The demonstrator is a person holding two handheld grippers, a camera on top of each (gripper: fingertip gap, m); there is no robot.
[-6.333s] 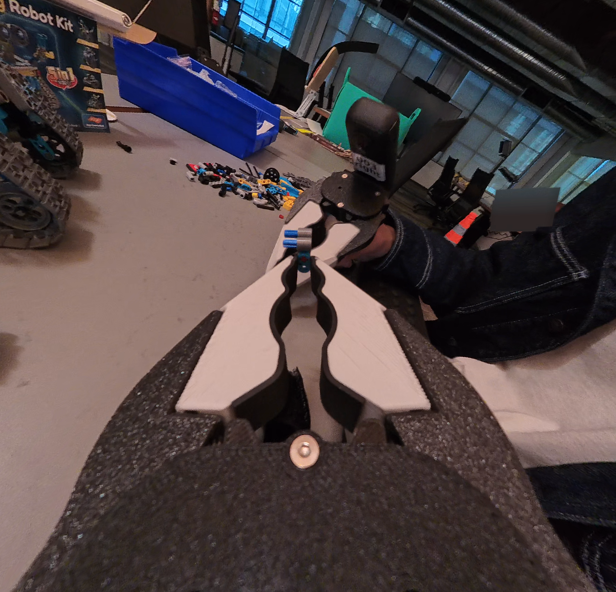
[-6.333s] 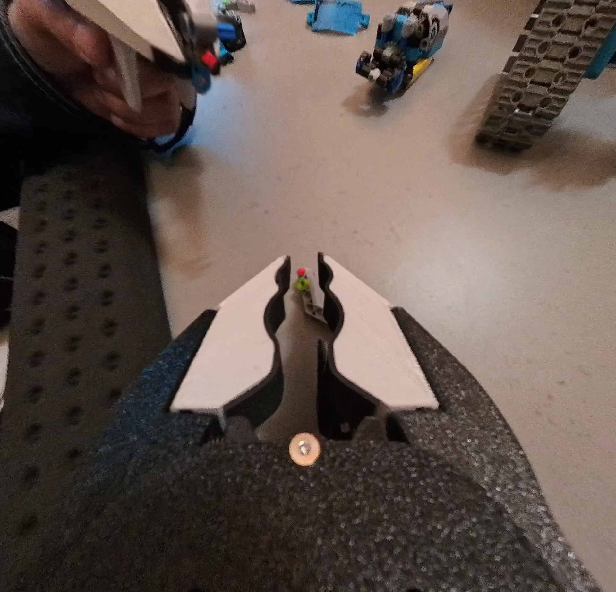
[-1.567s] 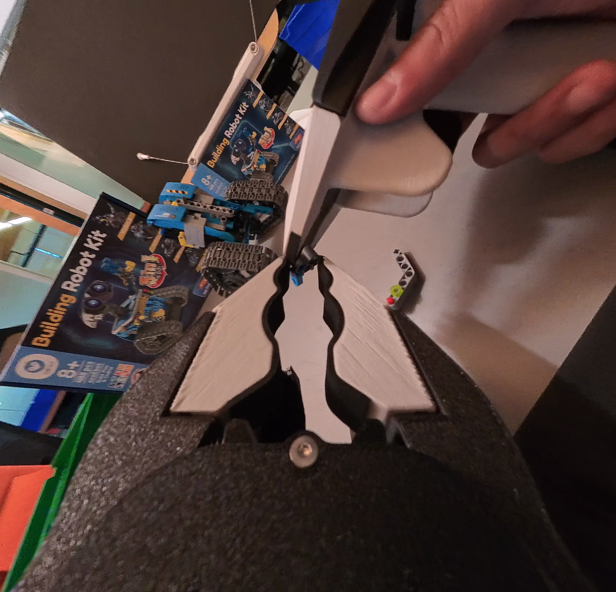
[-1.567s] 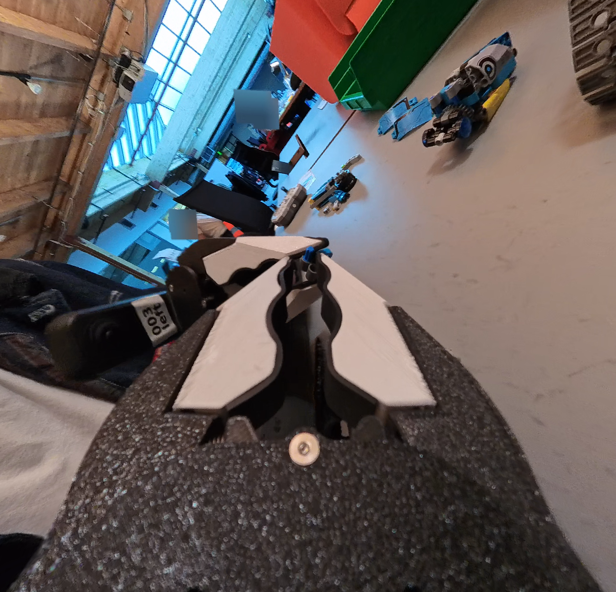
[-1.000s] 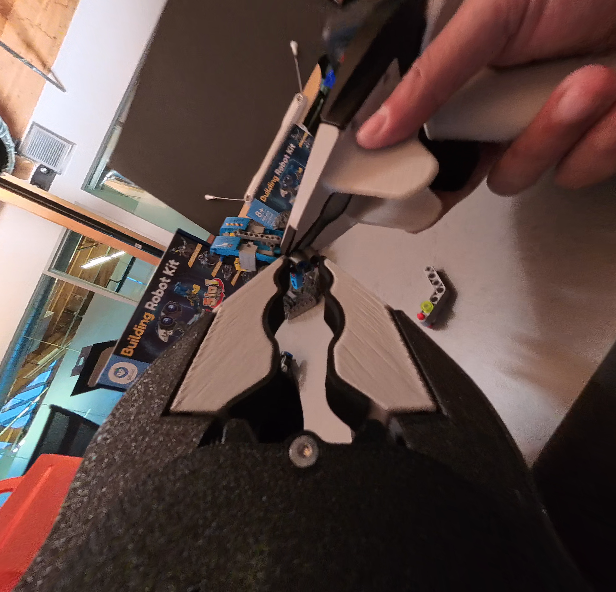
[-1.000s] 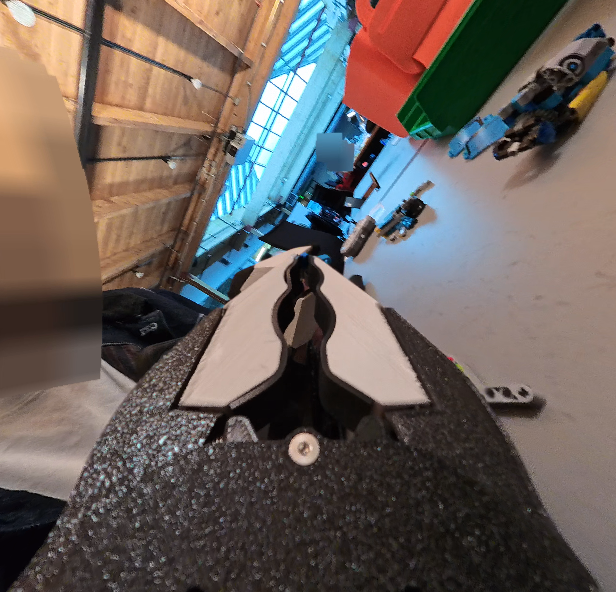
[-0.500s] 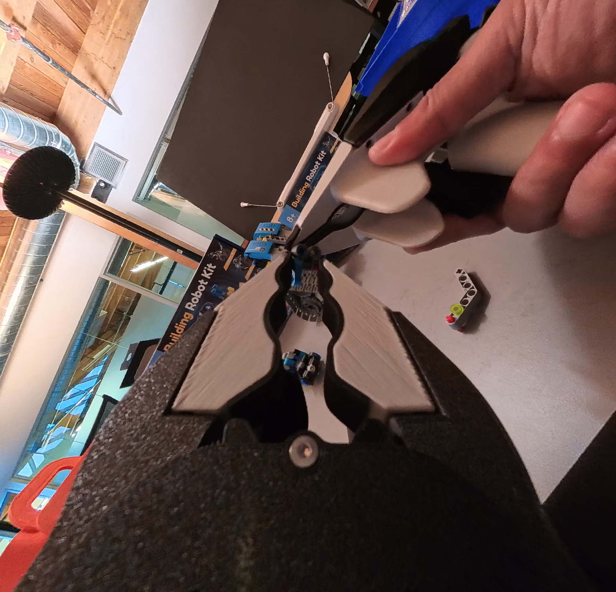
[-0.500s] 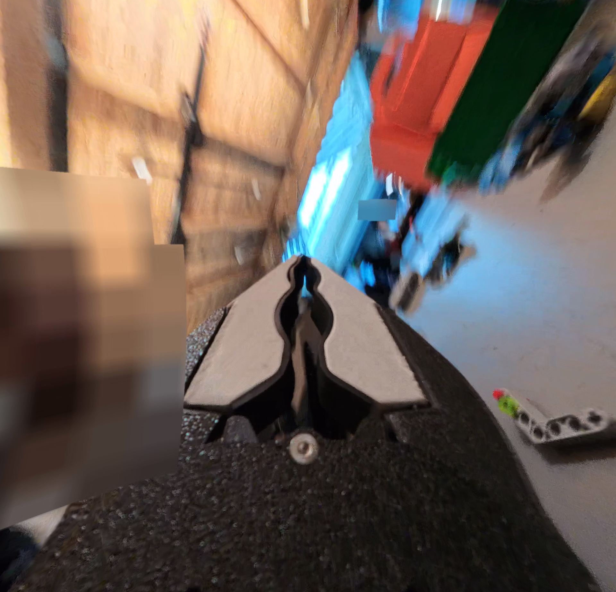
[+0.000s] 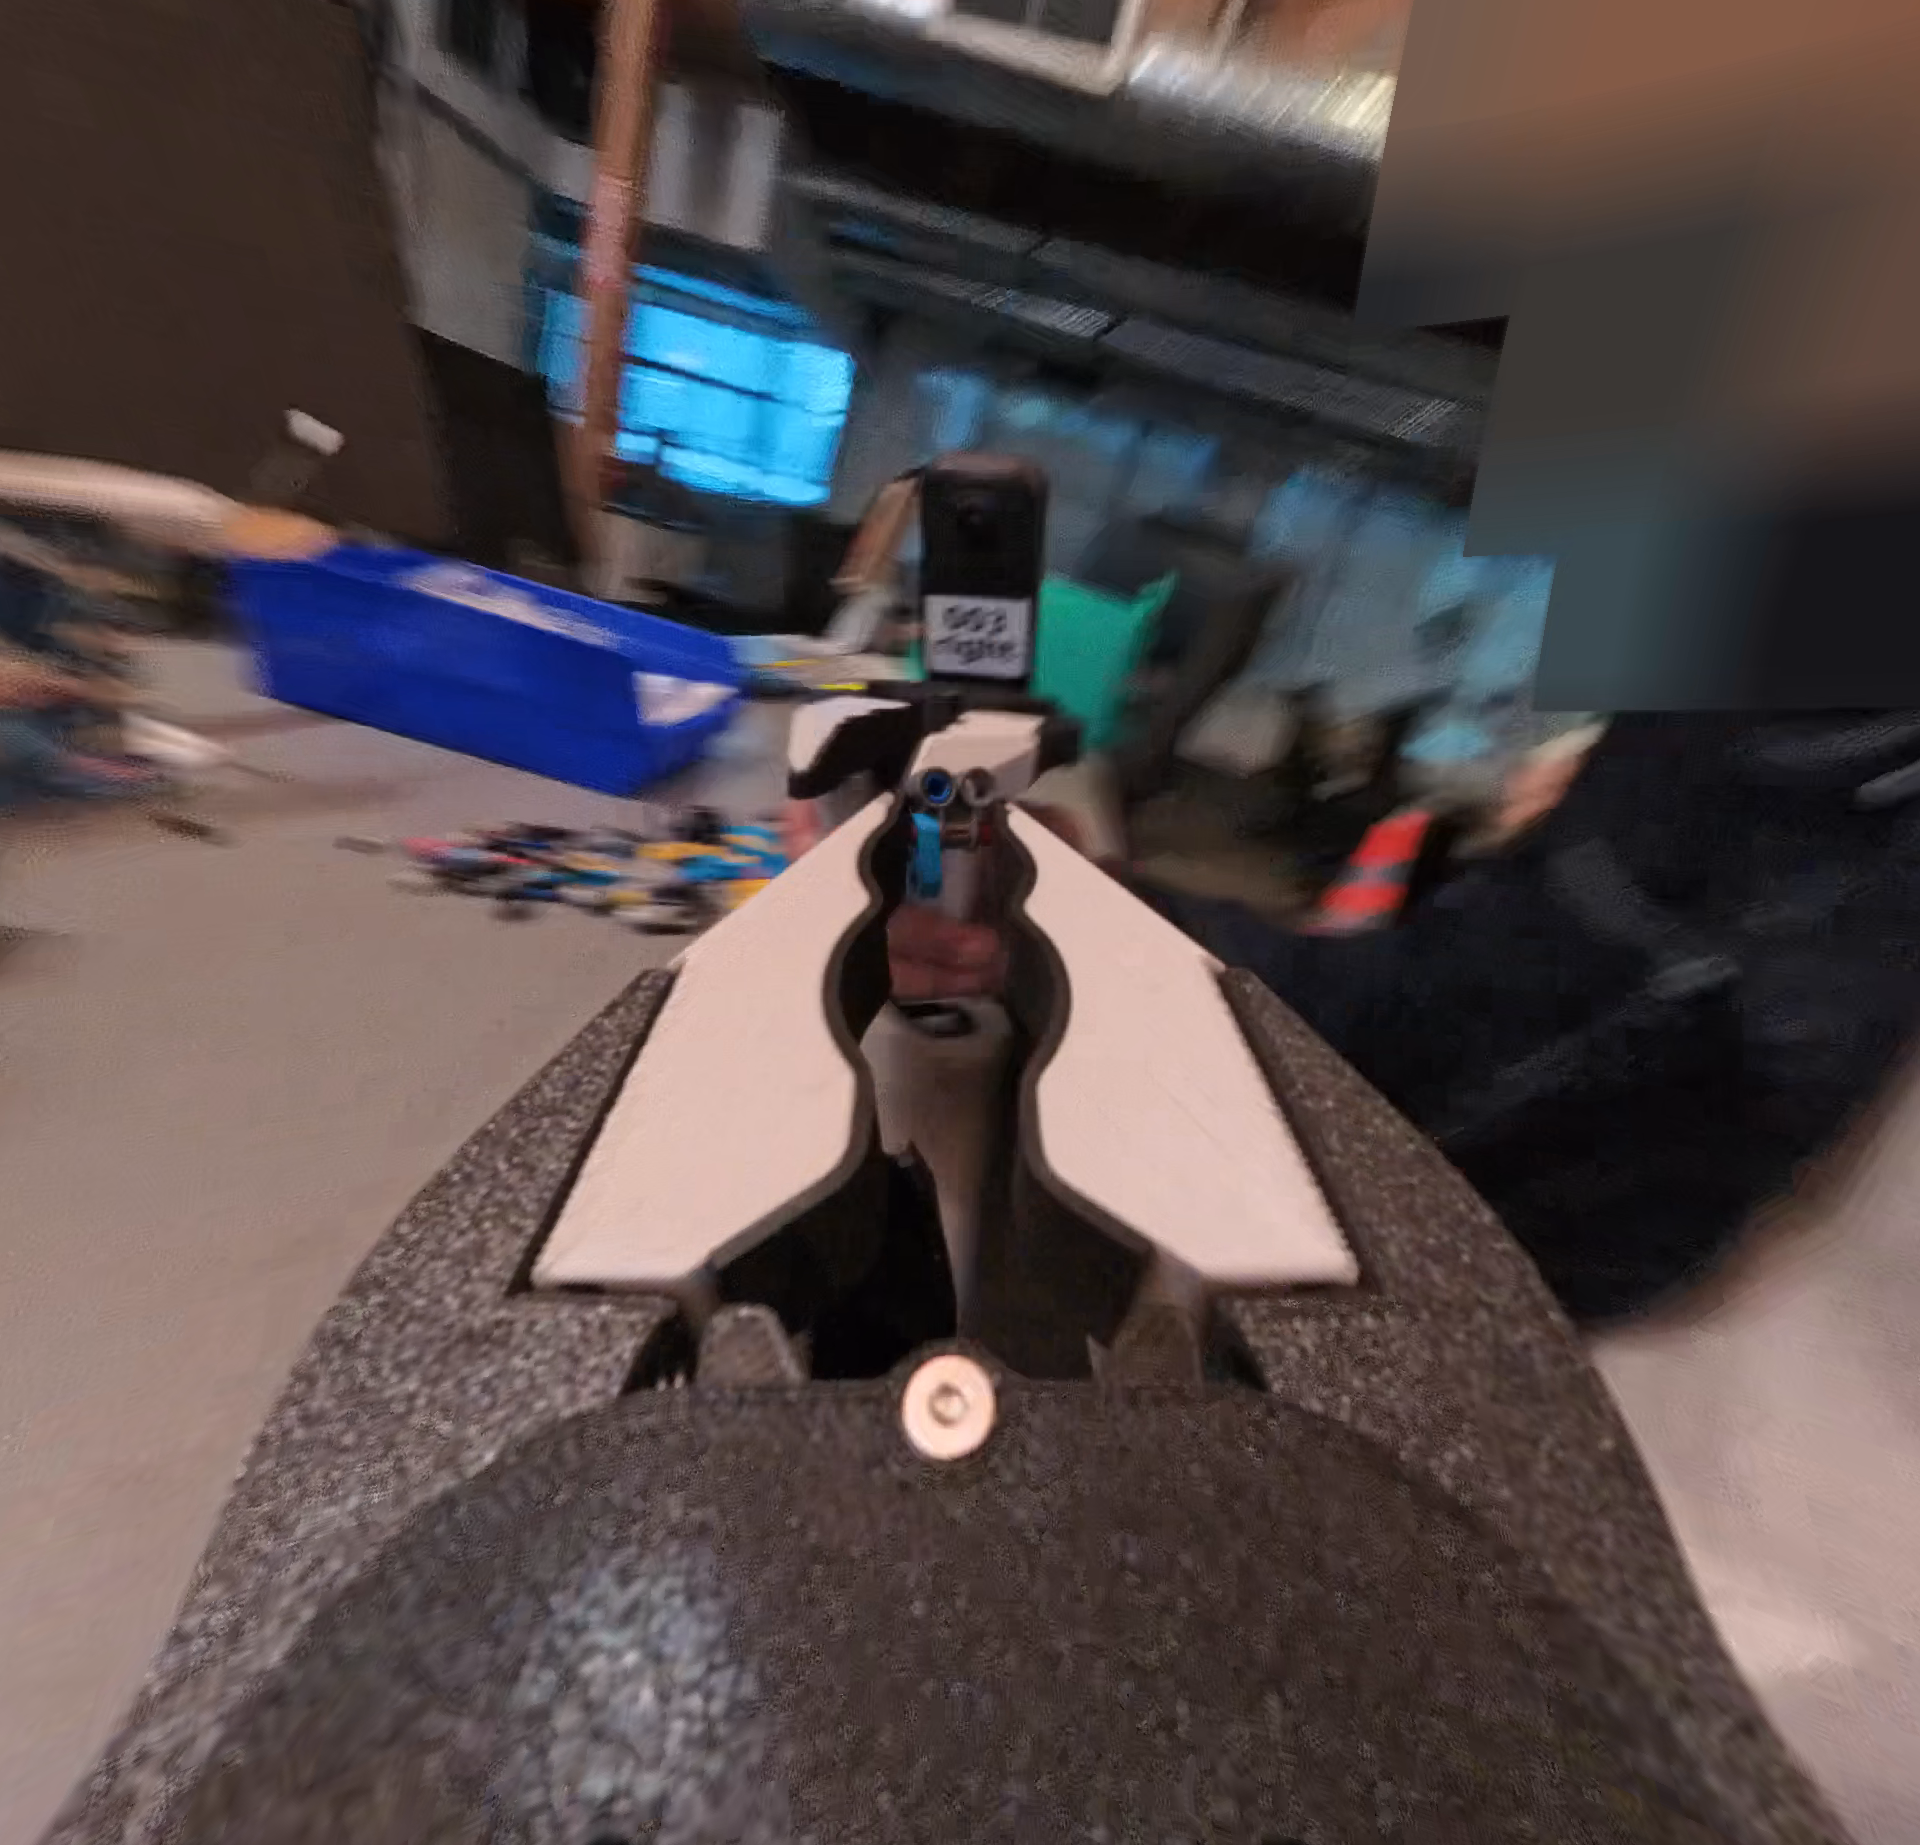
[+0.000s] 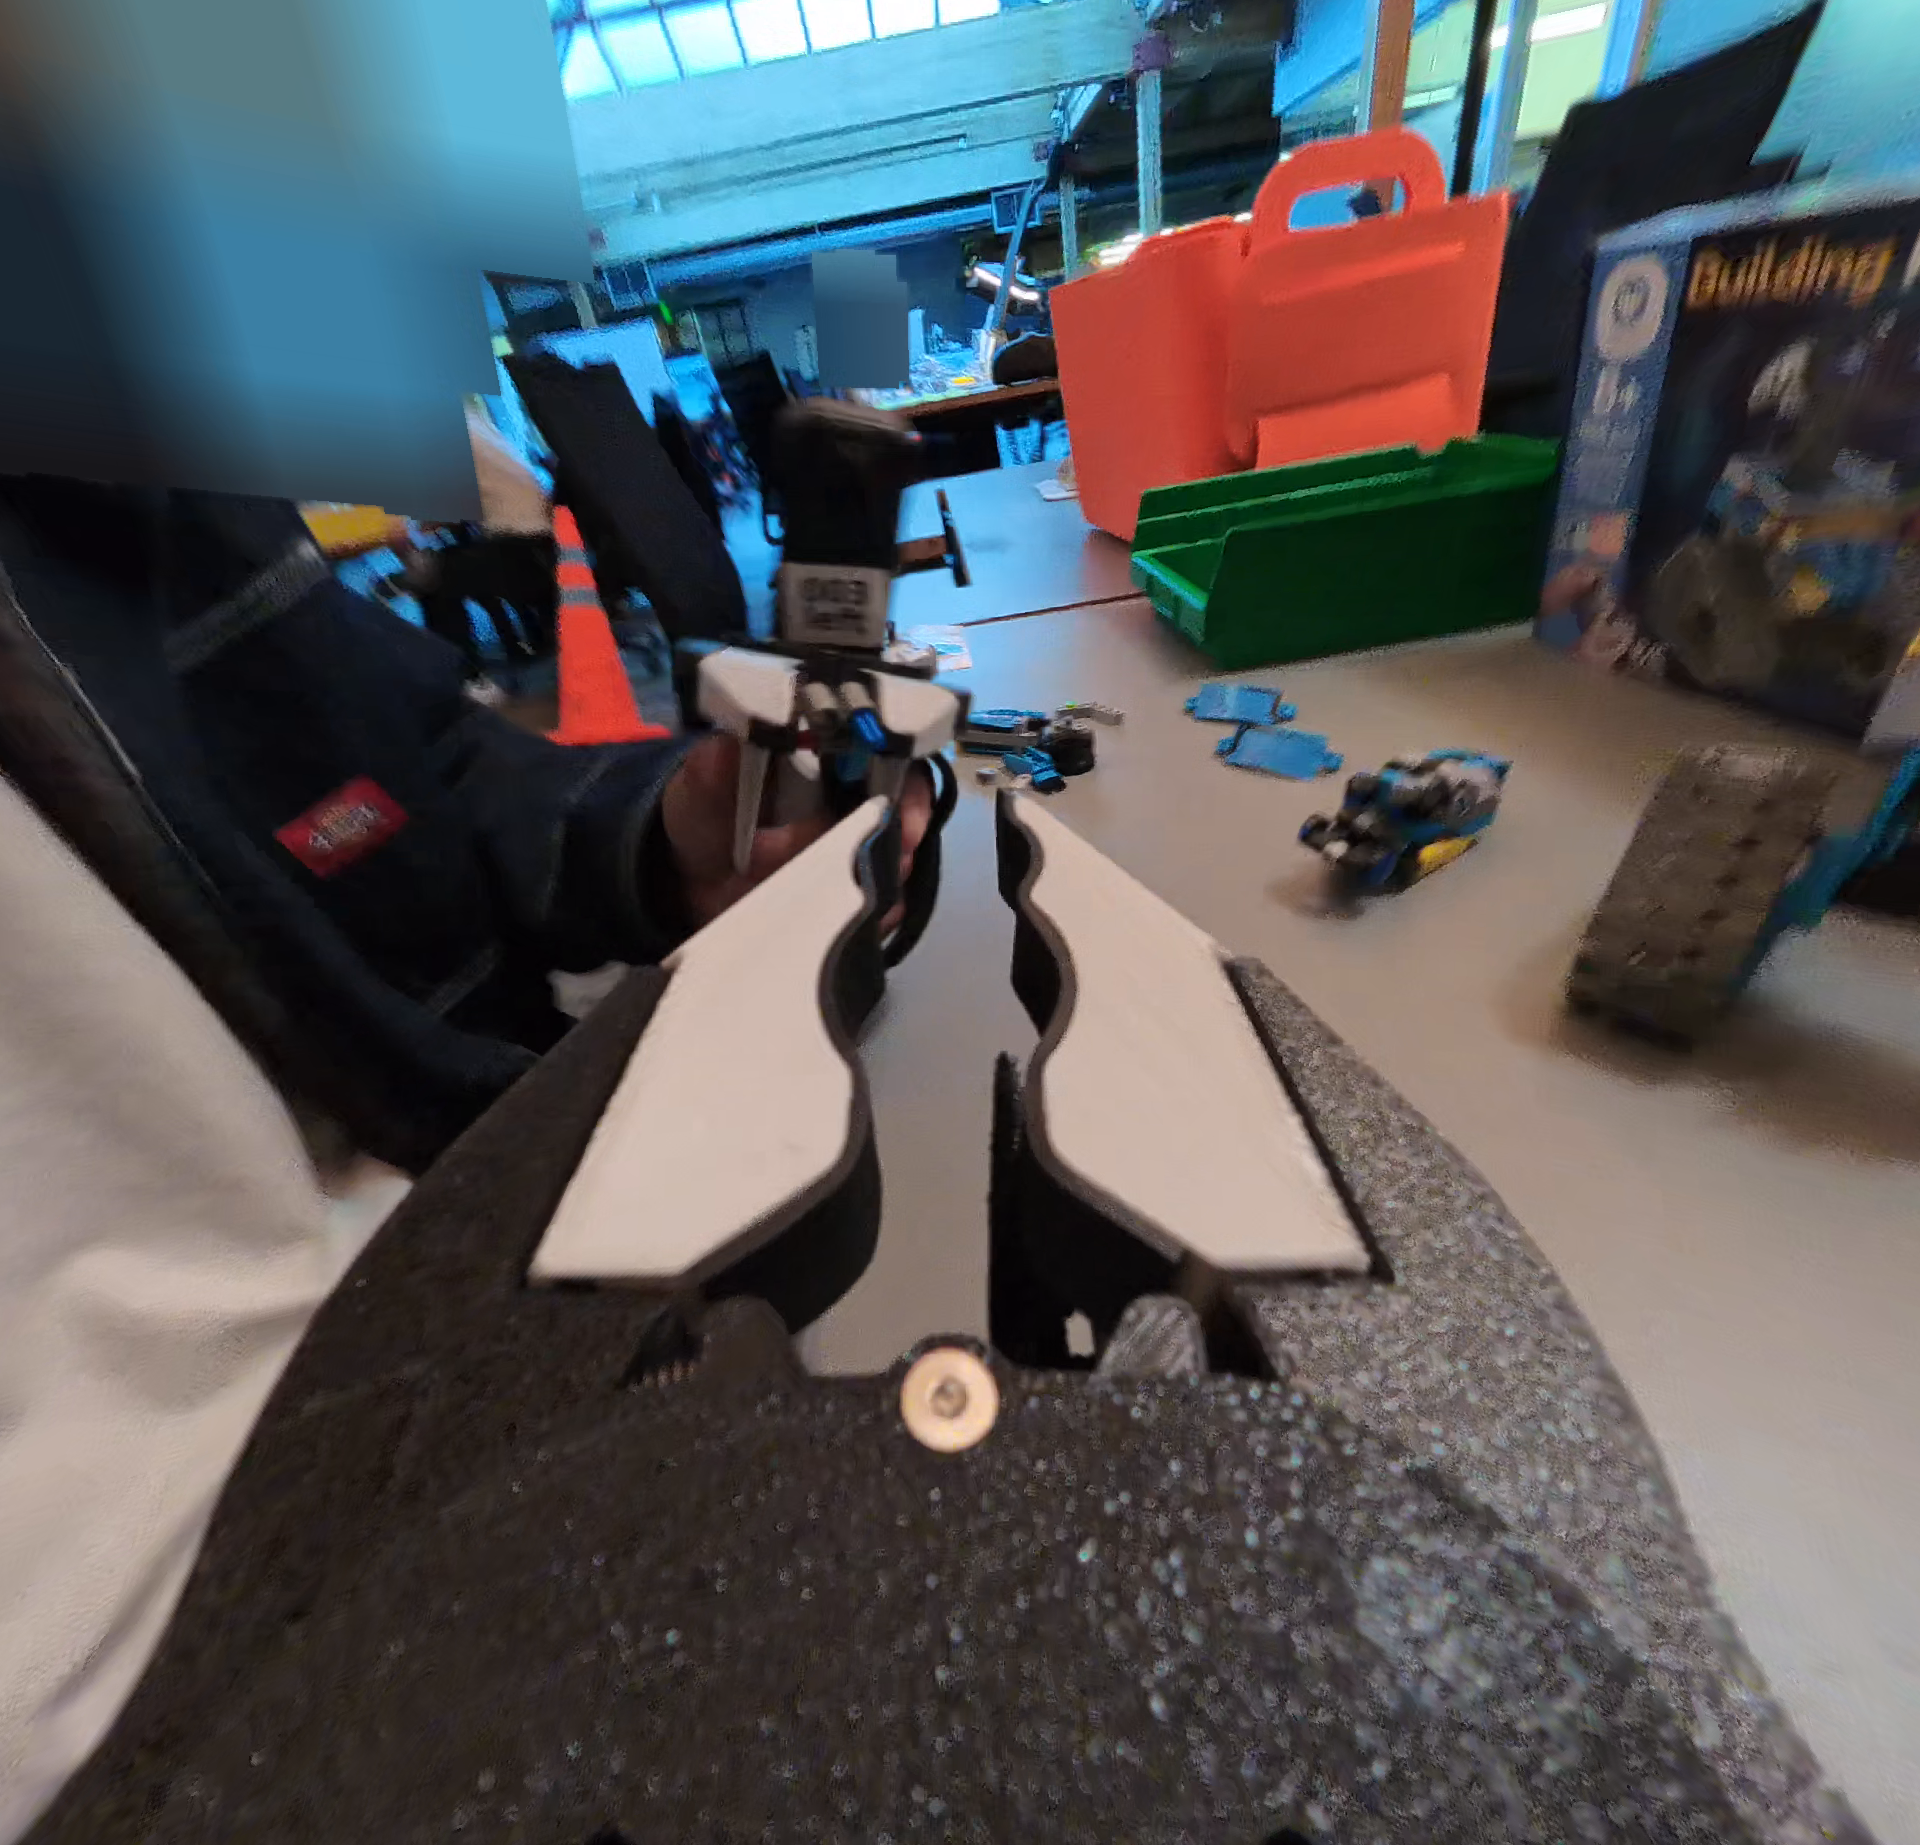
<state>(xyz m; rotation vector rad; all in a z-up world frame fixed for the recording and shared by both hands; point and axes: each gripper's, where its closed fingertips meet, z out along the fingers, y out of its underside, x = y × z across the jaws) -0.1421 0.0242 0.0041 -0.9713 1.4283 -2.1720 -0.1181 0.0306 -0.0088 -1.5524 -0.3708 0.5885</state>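
My left gripper (image 9: 945, 808) is shut on a small building-kit piece (image 9: 928, 850) with a blue pin and a grey pin at its tip, held up above the grey table (image 9: 260, 1068). In the right wrist view the left gripper (image 10: 831, 725) faces me with the same piece (image 10: 857, 730) in it. A hand in a dark sleeve holds it. My right gripper (image 10: 940, 808) is open and empty, a short way from the left gripper's tips. The left wrist view is blurred.
A blue bin (image 9: 468, 652) and several loose pieces (image 9: 613, 865) lie on the table. An orange case (image 10: 1299, 341), a green bin (image 10: 1340, 559), a kit box (image 10: 1745, 445), a tracked model (image 10: 1714, 881), a small blue model (image 10: 1403, 808) and flat blue parts (image 10: 1262, 725) also stand there. The grippers are tip to tip, or close to it. From either gripper's tips it is about 25 cm to the tracked model (image 10: 1714, 881).
Both grippers have swung from a steep tilt back to level. The right gripper, shut at the left gripper's tips before, has opened and drawn apart. The left still holds its piece.
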